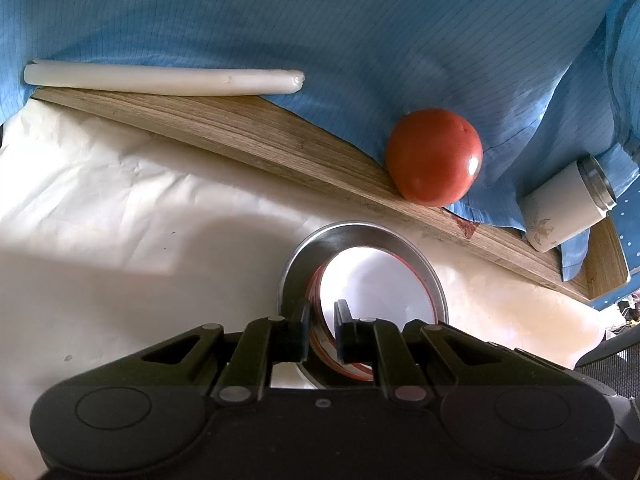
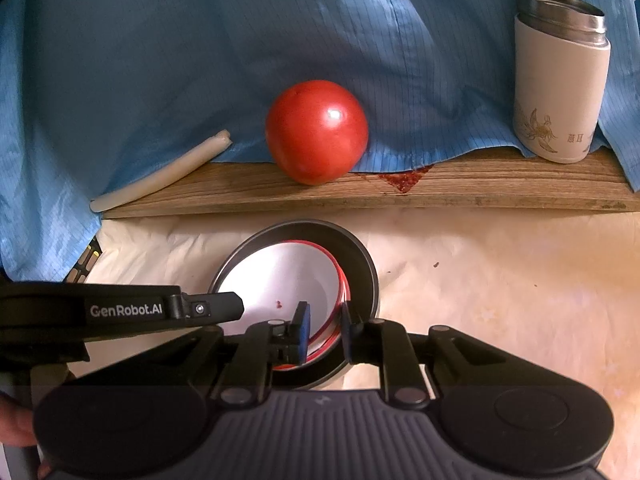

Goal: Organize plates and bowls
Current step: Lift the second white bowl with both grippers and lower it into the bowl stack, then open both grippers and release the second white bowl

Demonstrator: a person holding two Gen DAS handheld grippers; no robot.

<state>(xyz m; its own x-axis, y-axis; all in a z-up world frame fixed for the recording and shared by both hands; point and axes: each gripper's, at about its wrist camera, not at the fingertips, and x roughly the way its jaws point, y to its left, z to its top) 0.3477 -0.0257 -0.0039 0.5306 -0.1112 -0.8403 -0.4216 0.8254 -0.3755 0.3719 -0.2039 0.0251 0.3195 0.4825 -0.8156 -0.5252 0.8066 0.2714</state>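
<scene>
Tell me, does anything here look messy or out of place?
Yes. A reddish stain marks the wooden board near the tomato, and a red speck sits inside the white bowl, which is nested in the metal bowl.

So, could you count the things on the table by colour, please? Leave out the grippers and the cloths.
Red: 1, the tomato
White: 3, the red-rimmed bowl, the candle-like stick, the cup
Metal: 1, the steel bowl
Total: 5
</scene>
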